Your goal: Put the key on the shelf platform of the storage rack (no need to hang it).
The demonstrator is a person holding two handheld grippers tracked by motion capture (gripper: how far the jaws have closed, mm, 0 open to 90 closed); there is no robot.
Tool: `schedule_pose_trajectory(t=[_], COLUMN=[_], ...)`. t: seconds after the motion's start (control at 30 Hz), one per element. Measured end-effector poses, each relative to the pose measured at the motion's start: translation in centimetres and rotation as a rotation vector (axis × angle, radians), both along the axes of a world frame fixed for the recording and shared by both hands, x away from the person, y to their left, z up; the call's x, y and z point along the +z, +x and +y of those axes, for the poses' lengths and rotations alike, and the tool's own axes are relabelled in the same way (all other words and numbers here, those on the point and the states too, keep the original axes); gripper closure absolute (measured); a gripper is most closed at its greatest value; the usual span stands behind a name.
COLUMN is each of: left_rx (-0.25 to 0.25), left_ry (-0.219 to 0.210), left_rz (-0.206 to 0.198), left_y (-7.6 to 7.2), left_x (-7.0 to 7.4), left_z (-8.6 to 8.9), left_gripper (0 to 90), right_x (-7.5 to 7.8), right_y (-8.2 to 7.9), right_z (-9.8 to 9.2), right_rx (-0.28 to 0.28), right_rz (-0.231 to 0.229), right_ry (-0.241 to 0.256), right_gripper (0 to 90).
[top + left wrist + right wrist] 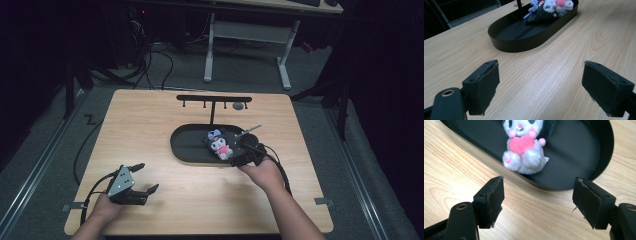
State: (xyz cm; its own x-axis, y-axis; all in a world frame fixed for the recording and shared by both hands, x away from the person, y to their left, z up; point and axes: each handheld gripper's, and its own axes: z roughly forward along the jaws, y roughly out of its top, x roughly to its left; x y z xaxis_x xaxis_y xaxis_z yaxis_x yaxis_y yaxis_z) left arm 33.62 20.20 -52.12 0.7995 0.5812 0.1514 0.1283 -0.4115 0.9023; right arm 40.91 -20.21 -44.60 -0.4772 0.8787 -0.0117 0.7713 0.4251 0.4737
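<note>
At the near left of the light wooden table [165, 195], the left gripper [145, 177] hovers with its jaws spread wide and nothing between them. Further right, the black oval tray [187, 142] holds a small white-and-black plush toy with a pink heart [220, 145]; its head is cut off in the right gripper view, and no writing is legible on it. The right gripper [537, 195] sits just outside the tray's near rim, jaws wide apart, empty, close to the toy without touching it.
</note>
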Motion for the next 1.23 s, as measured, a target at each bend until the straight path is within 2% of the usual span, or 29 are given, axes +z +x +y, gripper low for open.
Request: schedule_pose_trajectory(t=[0.03,0.07,0.13,0.17,0.23,0.3,0.33,0.43,0.47,0.5,0.57,0.67,0.7,0.73,0.8,0.93,1.03,1.23], left_rx=[0.001,0.001,0.003,0.003,0.002,0.005,0.006,0.010,0.011,0.011,0.010,0.009,0.008,0.008,0.004,0.006,0.005,0.002], left_ry=[0.000,0.000,0.001,0.004,0.009,0.010,0.010,0.005,0.006,0.007,0.009,0.012,0.011,0.011,0.010,0.010,0.011,0.007], left_rz=[0.001,0.001,0.001,-0.001,-0.006,-0.007,-0.006,-0.003,-0.003,-0.003,-0.003,-0.006,-0.006,-0.006,-0.003,-0.002,-0.002,-0.001], left_y=[0.0,0.0,0.0,0.0,-0.1,-0.1,-0.1,-0.1,-0.1,-0.1,-0.1,-0.1,-0.1,-0.1,0.0,0.0,0.0,0.0], left_x=[0.0,0.0,0.0,0.0,0.0,0.0,0.0,0.0,0.0,0.0,0.0,0.0,0.0,0.0,0.0,0.0,0.0,0.0], left_z=[0.0,0.0,0.0,0.0,0.0,-0.1,0.0,0.0,0.0,0.0,-0.1,-0.1,-0.1,-0.1,-0.1,-0.1,-0.1,-0.1], left_gripper=[15.4,15.4,15.4,15.4,15.4,15.4,15.4,15.4,15.4,15.4,15.4,15.4,15.4,15.4,15.4,15.4,15.4,15.4], right_x=[-0.3,-0.3,-0.7,-1.3,-1.5,-2.0,-2.4,-3.0,-3.7,-3.7,-4.8,-5.5,-6.1,-6.3,-6.7,-6.7,-6.7,-7.0], right_y=[-0.8,-0.8,-1.7,-2.8,-3.1,-4.2,-5.3,-6.2,-7.3,-7.3,-8.7,-9.6,-10.7,-11.1,-12.3,-12.9,-12.8,-12.7], right_z=[-0.5,-0.5,-1.0,-1.6,-1.8,-2.4,-3.0,-3.6,-4.1,-4.1,-4.7,-5.0,-5.2,-5.3,-5.7,-6.3,-7.1,-7.2], right_rx=[-0.008,-0.008,-0.016,-0.029,-0.034,-0.052,-0.058,-0.068,-0.080,-0.080,-0.088,-0.087,-0.094,-0.094,-0.116,-0.108,-0.148,-0.155], right_rz=[-0.027,-0.027,-0.064,-0.102,-0.117,-0.165,-0.193,-0.208,-0.238,-0.238,-0.261,-0.281,-0.311,-0.328,-0.376,-0.379,-0.387,-0.386], right_ry=[0.024,0.024,0.044,0.067,0.075,0.091,0.108,0.139,0.144,0.144,0.157,0.163,0.174,0.177,0.214,0.217,0.236,0.229], right_gripper=[24.5,24.5,24.2,23.0,22.0,21.3,21.4,21.2,20.9,20.9,20.6,19.8,18.9,18.6,18.8,18.6,18.6,18.0])
